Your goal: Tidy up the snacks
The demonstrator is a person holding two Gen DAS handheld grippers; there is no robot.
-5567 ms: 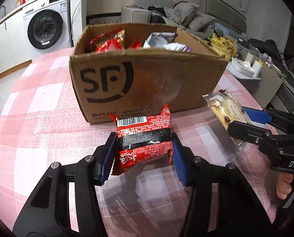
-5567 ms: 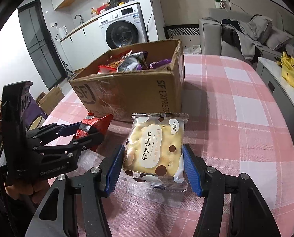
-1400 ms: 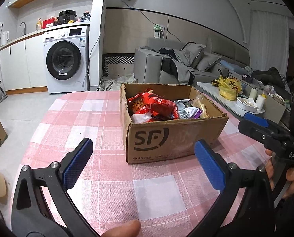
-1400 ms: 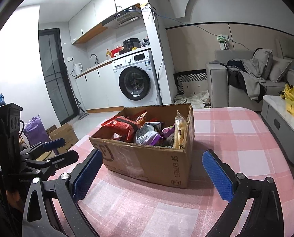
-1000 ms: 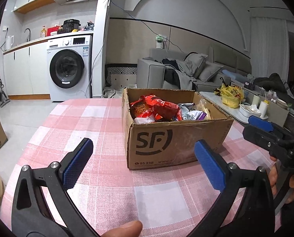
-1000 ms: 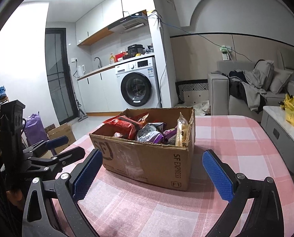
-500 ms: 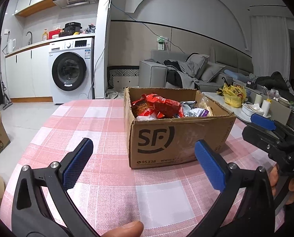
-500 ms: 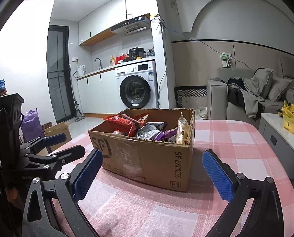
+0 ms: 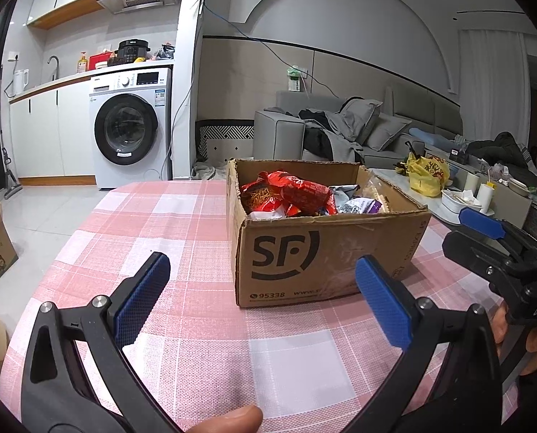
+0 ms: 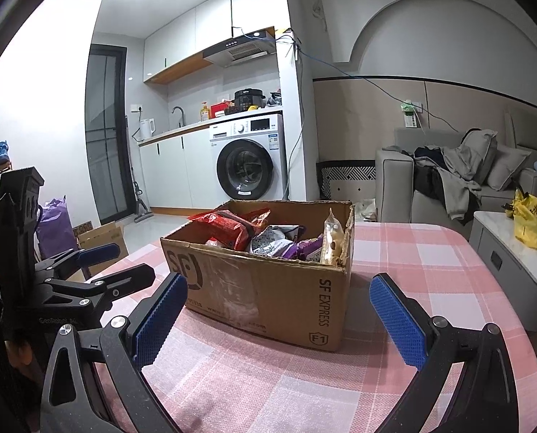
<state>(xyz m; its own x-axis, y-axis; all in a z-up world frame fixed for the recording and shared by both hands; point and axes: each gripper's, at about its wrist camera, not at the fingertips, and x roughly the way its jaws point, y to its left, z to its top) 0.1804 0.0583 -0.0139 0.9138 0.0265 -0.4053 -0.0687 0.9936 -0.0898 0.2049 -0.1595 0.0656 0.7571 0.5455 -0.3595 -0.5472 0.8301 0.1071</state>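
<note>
Both snacks now in box (image 9: 326, 252) | left gripper (image 9: 261, 296) empty, short of it

We see a pink-and-white checked tablecloth (image 9: 203, 328) under a brown cardboard box (image 9: 322, 256) printed in black; inside it, red crinkly snack packets (image 9: 286, 195) and a purple foil packet (image 10: 310, 249).

Snack-filled cardboard box (image 10: 268, 288) on pink checked tablecloth (image 10: 431, 274), between wide-spread blue pads (image 10: 158, 321) of right gripper (image 10: 277, 321).

One cardboard box (image 9: 326, 252) on one pink checked tablecloth (image 9: 153, 223); inside, two red snack packets (image 9: 290, 196) (possibly more beneath), one purple packet (image 10: 310, 249), one upright cake packet (image 10: 332, 236).
</note>
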